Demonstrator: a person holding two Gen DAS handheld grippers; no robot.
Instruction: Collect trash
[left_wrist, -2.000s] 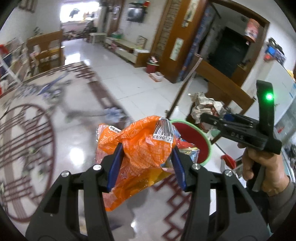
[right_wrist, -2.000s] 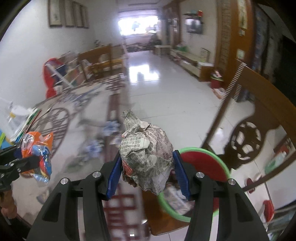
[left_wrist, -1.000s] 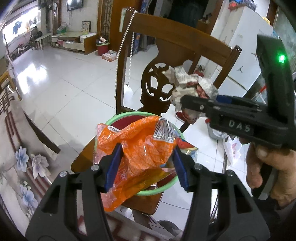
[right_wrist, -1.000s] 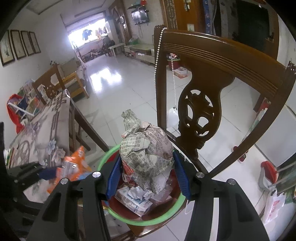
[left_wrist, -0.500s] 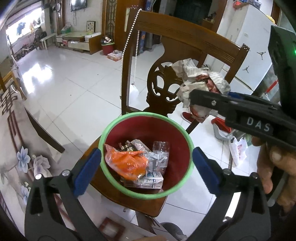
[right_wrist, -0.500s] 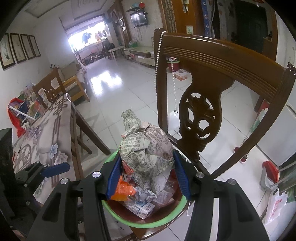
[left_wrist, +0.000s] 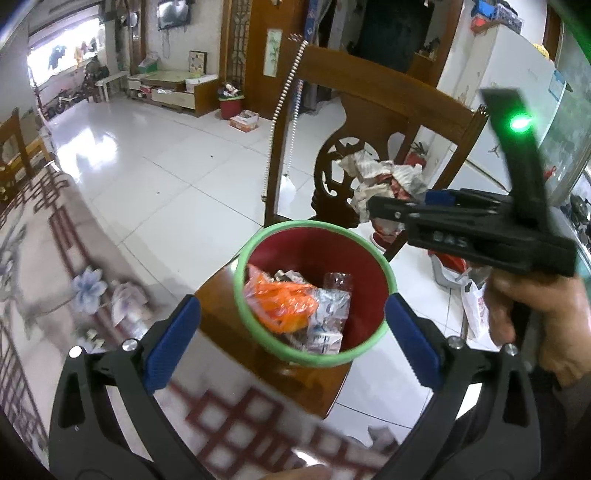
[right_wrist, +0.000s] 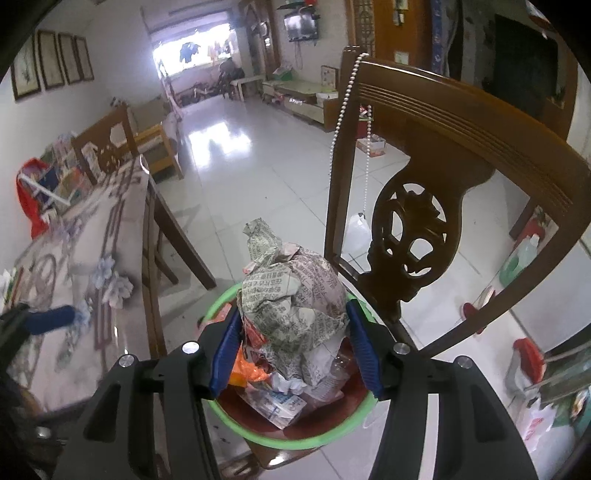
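Note:
A red bin with a green rim (left_wrist: 314, 223) stands on a wooden chair seat. Inside it lies an orange snack wrapper (left_wrist: 284, 299) among cartons and clear plastic. My left gripper (left_wrist: 291, 306) hovers above the bin's near side, jaws wide open with nothing between them. My right gripper (right_wrist: 293, 325) is shut on a crumpled newspaper ball (right_wrist: 295, 295) and holds it just over the bin's rim (right_wrist: 295, 441). In the left wrist view the newspaper ball (left_wrist: 384, 177) hangs beyond the bin in the right gripper (left_wrist: 373, 210), held by a person's hand (left_wrist: 535, 314).
The carved chair back (right_wrist: 443, 122) rises right behind the bin, with a bead string (right_wrist: 345, 92) hanging from its post. A table with a patterned cloth (left_wrist: 55, 258) lies to the left and below. A white fridge (left_wrist: 498, 74) stands at the right, above tiled floor.
My left gripper opened and dropped the orange wrapper into the bin, then drew back toward the table. The right gripper kept its hold on the newspaper ball over the bin.

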